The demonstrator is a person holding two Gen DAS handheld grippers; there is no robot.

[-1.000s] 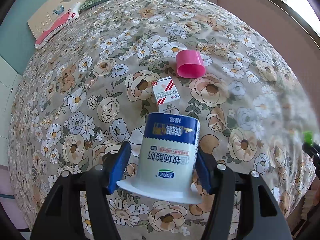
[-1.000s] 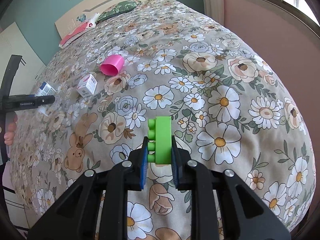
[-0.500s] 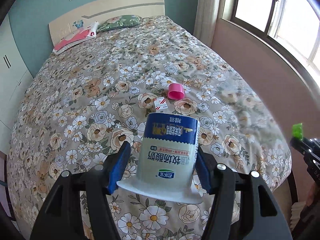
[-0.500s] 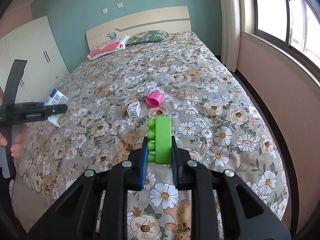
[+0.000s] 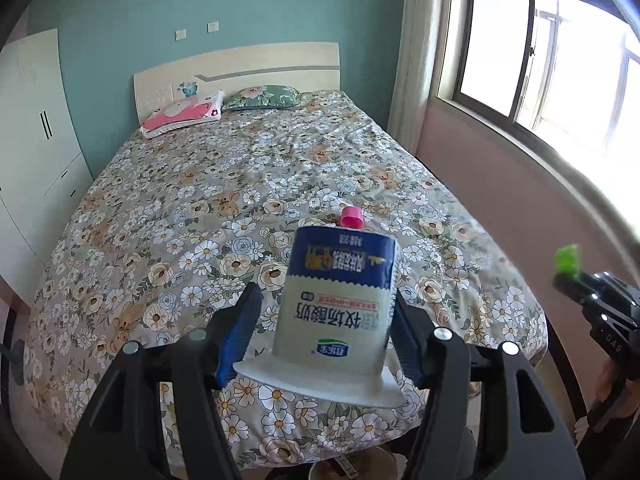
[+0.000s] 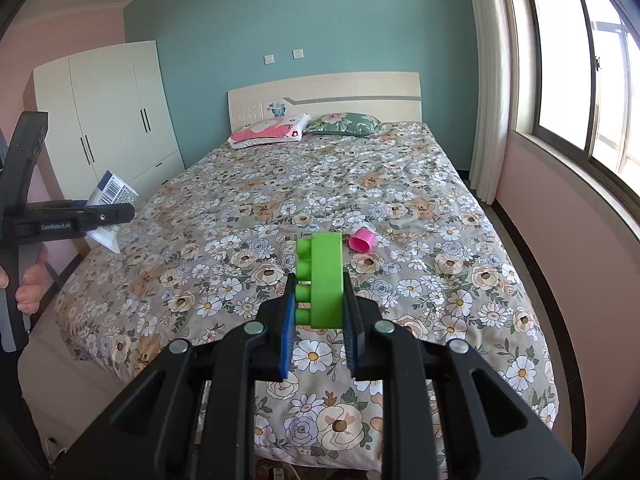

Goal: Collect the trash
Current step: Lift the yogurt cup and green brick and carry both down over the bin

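My left gripper (image 5: 326,334) is shut on an upside-down white and blue yogurt cup (image 5: 340,304), held in the air off the foot of the bed. My right gripper (image 6: 320,312) is shut on a green toy brick (image 6: 324,280), also off the foot of the bed. A pink cup (image 6: 362,239) lies on its side on the floral bedspread (image 6: 248,216); it also shows in the left wrist view (image 5: 352,217). The small white box is hidden behind the held items. The left gripper with the cup shows at the left of the right wrist view (image 6: 108,208).
The bed (image 5: 224,200) has two pillows (image 5: 184,114) at a pale headboard. A white wardrobe (image 6: 108,112) stands left. A pink wall with a window (image 5: 540,60) runs along the right. A round container (image 5: 352,468) sits on the floor below the bed's foot.
Both grippers have pulled back and up from the bedspread with their loads. The whole bed and room have come into view; the pink cup looks far smaller.
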